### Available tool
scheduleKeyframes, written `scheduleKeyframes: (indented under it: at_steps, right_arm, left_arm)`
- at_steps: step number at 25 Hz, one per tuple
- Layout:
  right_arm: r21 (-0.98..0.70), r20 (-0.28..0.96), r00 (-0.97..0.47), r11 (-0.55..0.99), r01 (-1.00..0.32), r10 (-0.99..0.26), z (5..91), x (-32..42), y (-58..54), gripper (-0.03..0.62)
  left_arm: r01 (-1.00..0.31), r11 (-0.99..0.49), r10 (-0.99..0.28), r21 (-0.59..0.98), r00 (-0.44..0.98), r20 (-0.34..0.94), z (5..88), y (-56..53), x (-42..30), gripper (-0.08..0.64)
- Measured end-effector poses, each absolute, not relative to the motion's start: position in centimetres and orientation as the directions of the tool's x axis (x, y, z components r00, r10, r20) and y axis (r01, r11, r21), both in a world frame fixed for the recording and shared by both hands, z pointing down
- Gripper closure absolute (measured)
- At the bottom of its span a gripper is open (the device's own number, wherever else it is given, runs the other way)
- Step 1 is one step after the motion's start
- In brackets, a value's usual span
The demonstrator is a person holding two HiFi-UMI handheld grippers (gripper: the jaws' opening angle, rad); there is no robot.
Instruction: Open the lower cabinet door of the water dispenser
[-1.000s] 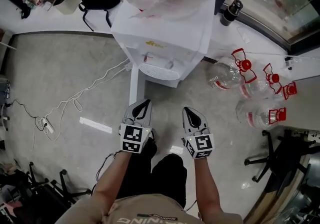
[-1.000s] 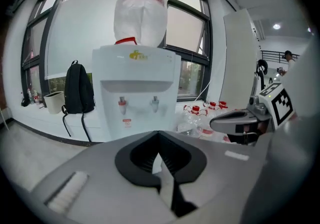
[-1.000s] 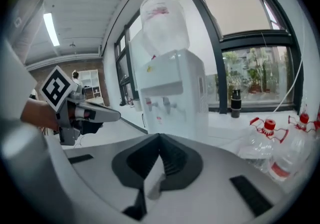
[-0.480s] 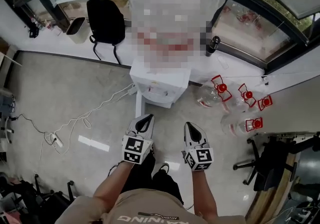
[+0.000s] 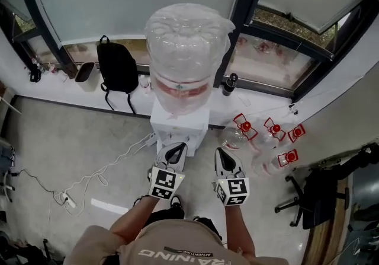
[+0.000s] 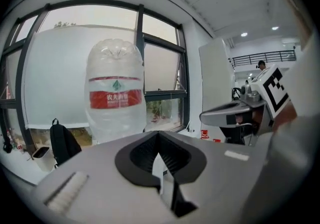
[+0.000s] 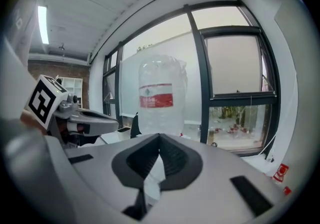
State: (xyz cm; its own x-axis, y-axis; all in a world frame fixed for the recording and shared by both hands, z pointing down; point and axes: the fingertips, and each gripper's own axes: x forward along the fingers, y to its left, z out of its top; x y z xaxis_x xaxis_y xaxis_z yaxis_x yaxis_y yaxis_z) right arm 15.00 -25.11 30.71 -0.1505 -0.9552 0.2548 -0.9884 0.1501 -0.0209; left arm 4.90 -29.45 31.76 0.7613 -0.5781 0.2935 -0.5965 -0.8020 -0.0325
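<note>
The white water dispenser (image 5: 179,124) stands against the window ledge with a big clear bottle (image 5: 185,56) on top. Seen from above, its lower front is mostly hidden; a narrow white panel (image 5: 158,137) juts from its lower left toward me. My left gripper (image 5: 176,149) and right gripper (image 5: 221,155) hover side by side in front of it, apart from it, both shut and holding nothing. In the left gripper view the jaws (image 6: 158,137) meet below the bottle (image 6: 116,97). The right gripper (image 7: 159,139) likewise points at the bottle (image 7: 159,100).
Several empty water bottles with red handles (image 5: 263,139) lie on the floor to the dispenser's right. A black backpack (image 5: 117,68) and a bin (image 5: 84,72) sit on the ledge at left. A cable with a power strip (image 5: 65,200) trails left; an office chair (image 5: 314,192) stands right.
Both grippers and the camera have risen together. The dispenser now looks smaller and farther below, and its whole bottle and the windows have come into view. The jaws stayed shut.
</note>
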Motion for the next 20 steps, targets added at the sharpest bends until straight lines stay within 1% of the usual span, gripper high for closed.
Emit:
scheduleKeyframes:
  at_steps: [4,9,13,17,20]
  right_arm:
    - [-0.018,0.225,-0.121,0.12,-0.993,-0.967,29.3,15.5,-25.3,0.581]
    - [-0.016,0.228,-0.128,0.128,-0.992,-0.965,28.7,15.6,-25.1,0.581]
    - [0.003,0.236,-0.173,0.179,-0.984,-0.956,28.6,15.3,-25.5,0.581]
    - [0.043,0.225,-0.206,0.221,-0.974,-0.952,27.7,15.7,-26.0,0.581]
    - [0.045,0.204,-0.244,0.258,-0.965,-0.948,26.4,15.7,-25.8,0.581]
  left_arm:
    - [-0.553,-0.833,-0.54,-0.028,0.801,0.258,29.9,-29.4,5.8,0.552]
    - [-0.534,-0.845,-0.521,-0.028,0.811,0.265,29.7,-29.1,6.2,0.552]
    - [-0.558,-0.829,-0.544,-0.026,0.796,0.264,29.7,-29.7,5.8,0.552]
    - [-0.589,-0.807,-0.58,-0.039,0.779,0.237,28.6,-30.6,6.2,0.552]
    - [-0.618,-0.786,-0.606,-0.007,0.768,0.21,26.9,-30.7,6.4,0.552]
